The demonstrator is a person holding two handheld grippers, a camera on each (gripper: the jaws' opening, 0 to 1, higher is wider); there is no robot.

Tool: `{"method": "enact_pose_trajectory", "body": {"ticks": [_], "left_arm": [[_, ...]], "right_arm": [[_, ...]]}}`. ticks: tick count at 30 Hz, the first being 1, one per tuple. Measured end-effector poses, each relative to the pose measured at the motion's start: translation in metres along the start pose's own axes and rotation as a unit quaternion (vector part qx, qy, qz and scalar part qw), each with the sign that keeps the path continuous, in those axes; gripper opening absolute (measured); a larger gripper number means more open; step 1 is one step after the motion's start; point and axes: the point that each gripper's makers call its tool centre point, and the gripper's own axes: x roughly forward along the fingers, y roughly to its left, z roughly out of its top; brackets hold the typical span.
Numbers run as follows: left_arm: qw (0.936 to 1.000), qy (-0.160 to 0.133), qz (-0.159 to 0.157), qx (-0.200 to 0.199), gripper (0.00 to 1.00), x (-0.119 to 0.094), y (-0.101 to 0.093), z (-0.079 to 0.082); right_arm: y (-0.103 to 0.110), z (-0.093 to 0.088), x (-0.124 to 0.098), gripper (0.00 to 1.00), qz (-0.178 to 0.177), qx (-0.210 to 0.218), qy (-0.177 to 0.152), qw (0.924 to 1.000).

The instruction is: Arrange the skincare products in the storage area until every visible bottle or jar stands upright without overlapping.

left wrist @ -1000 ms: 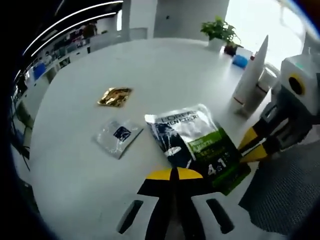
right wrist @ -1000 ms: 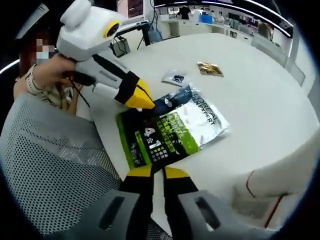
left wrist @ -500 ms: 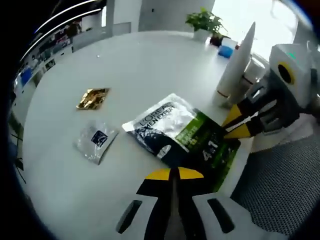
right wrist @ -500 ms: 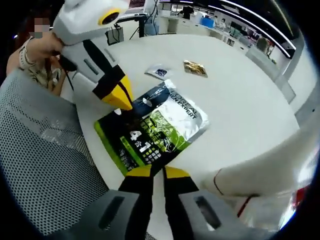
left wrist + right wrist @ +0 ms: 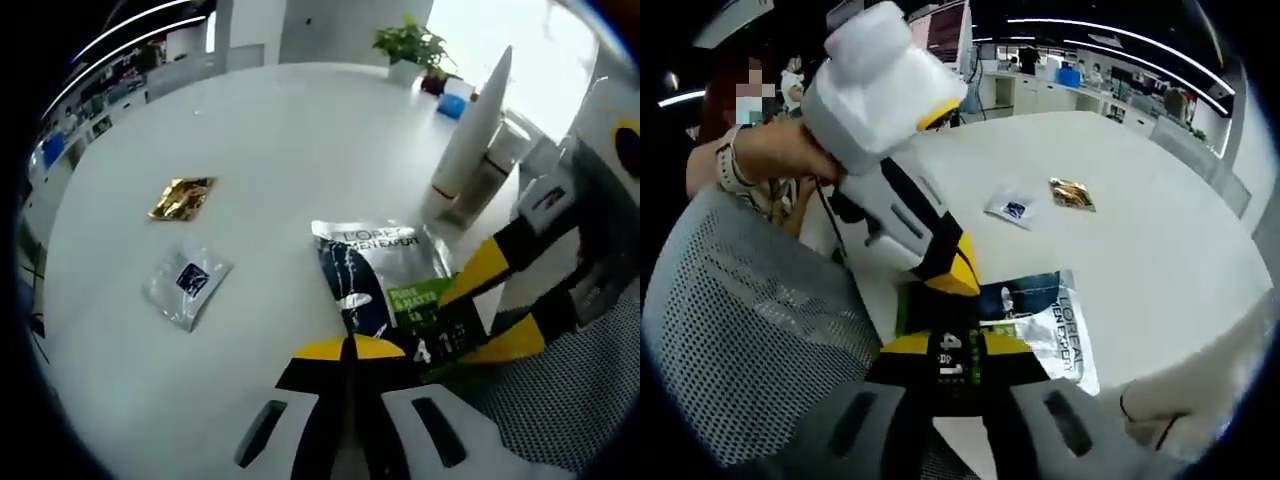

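The right gripper view takes in a person's hand (image 5: pixel 760 165) on the left gripper (image 5: pixel 958 278) and a grey mesh chair back (image 5: pixel 750 330) on the near side of the white table (image 5: pixel 1160 230); the left gripper view instead shows one potted plant (image 5: pixel 408 45) at the far table edge and, ahead and right of its jaws, two upright white skincare items: a tall tapered tube (image 5: pixel 470 125) and a shorter container (image 5: pixel 485 180) touching it.

One flat sachet pack (image 5: pixel 385 285), silver and dark blue with a green band and "4 in 1" print, lies at the table's near edge. The left gripper (image 5: pixel 345 352) has its yellow tips closed together at the pack's near edge; whether they pinch it, I cannot tell. The right gripper (image 5: pixel 500 305) comes in from the right with jaws parted around the pack's green corner. In the right gripper view its own tips (image 5: pixel 955 350) sit over that printed end (image 5: pixel 955 370).

Ahead and left of the left gripper lie two small sachets, well apart from the pack: one clear sachet (image 5: pixel 187 283) with a blue label, one gold sachet (image 5: pixel 182 197) beyond it.
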Motion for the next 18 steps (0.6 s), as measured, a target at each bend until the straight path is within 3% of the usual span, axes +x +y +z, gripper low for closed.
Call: {"method": "enact_pose_trajectory", "body": {"ticks": [5,12,13,18], "left_arm": [[1.0,-0.001,0.001,-0.001,0.0,0.0,0.0,0.0],[1.0,-0.002,0.0,-0.006,0.0,0.0,0.0,0.0],[1.0,-0.002,0.0,-0.005,0.0,0.0,-0.001,-0.001],[1.0,0.0,0.001,-0.002,0.0,-0.001,-0.001,-0.001]], "right_arm": [[0.006,-0.009,0.007,0.25,0.009,-0.022,0.023,0.9995],[0.005,-0.026,0.013,0.25,0.015,-0.039,0.057,0.9975],[0.003,-0.028,0.014,0.25,0.009,-0.065,0.063,0.9959],[0.002,-0.026,0.012,0.24,0.012,-0.089,0.065,0.9939]]}}
